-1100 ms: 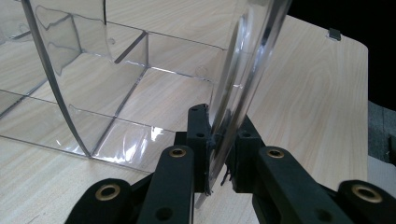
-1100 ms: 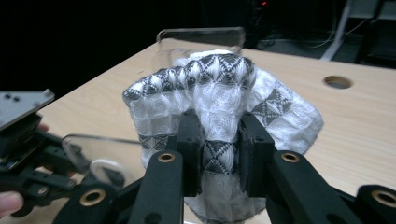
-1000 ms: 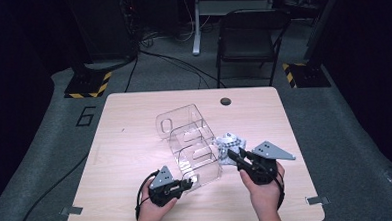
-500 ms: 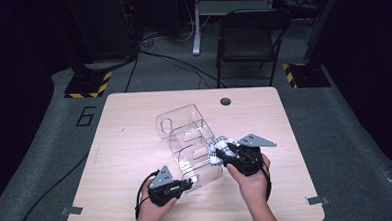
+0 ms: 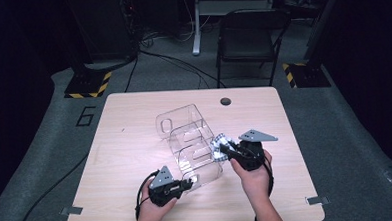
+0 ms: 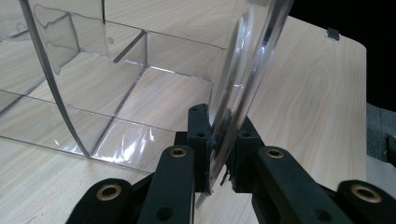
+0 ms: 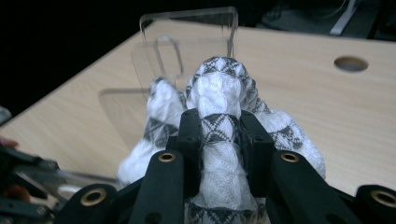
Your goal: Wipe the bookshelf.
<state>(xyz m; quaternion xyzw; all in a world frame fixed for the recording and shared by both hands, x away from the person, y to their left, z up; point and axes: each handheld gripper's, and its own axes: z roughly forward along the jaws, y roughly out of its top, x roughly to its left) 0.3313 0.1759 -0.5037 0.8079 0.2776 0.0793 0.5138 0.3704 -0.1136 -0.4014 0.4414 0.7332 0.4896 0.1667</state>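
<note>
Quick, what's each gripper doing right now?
Left gripper: closed on the clear organizer's wall.
Right gripper: closed on the black-and-white cloth.

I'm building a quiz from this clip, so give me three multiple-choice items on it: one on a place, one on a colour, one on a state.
1. Where is the clear organizer?
A. on the chair
B. on the wooden table
C. on the floor

2. What colours is the cloth in the right gripper?
A. white with a dark pattern
B. plain red
C. yellow

3. What is the left gripper doing?
A. hanging open
B. shut on nothing
C. clamping the organizer's wall

Answers:
1 B, the high view shows it resting on the tabletop.
2 A, the right gripper view shows white fabric with dark triangles.
3 C, the left gripper view shows its jaws pressed on the clear wall.
</note>
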